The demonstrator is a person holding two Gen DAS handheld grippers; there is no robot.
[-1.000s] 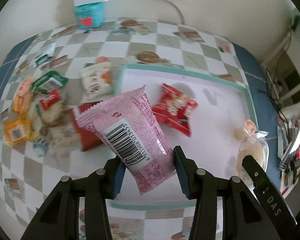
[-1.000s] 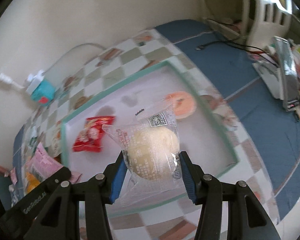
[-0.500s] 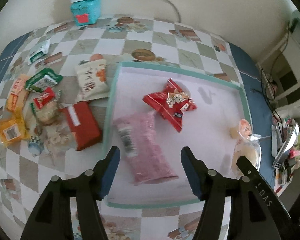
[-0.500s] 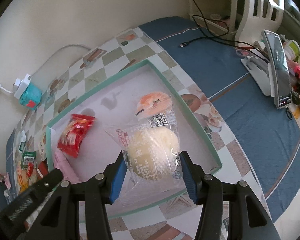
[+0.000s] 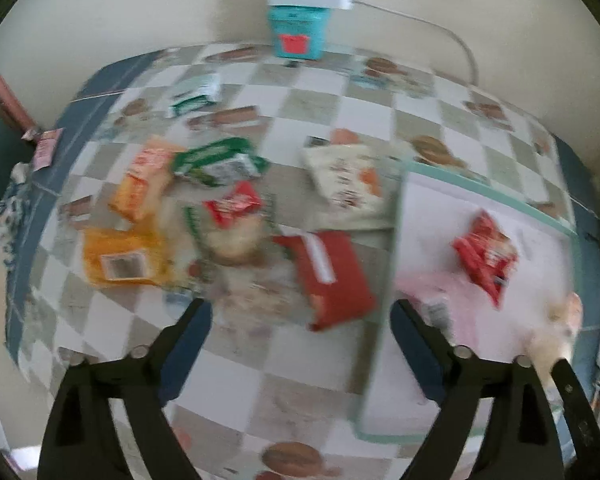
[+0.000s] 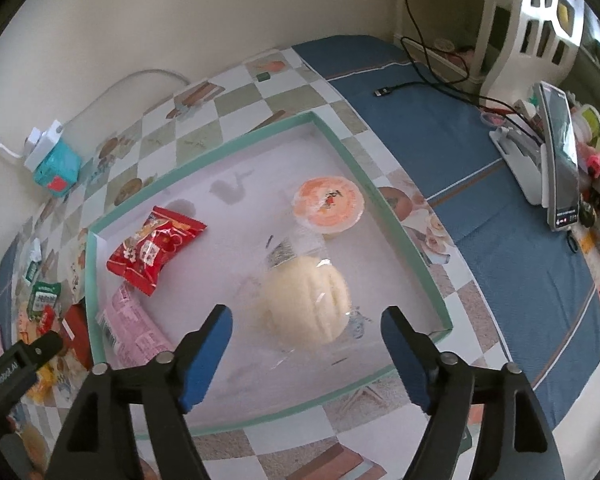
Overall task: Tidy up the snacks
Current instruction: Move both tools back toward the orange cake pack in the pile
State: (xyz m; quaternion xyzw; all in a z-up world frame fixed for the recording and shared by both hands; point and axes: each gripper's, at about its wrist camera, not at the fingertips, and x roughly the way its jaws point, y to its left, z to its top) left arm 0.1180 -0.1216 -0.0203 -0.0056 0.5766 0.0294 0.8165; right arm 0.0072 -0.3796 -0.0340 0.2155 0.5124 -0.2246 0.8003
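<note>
since a second ago, both grippers' jaws have just been opening, each letting go of its packet.

left wrist view: left gripper gapes empty over the loose snack pile, still unsorted; motion blur hides labels.

right wrist view: right gripper wide, bun packet lying free in the tray with three others.

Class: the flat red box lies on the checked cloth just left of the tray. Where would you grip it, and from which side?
Grip the red box across its two long edges near the middle, coming straight down from above. It lies flat, its narrow width fits between the open left tongs, and the tray wall crowds its right side.
</note>
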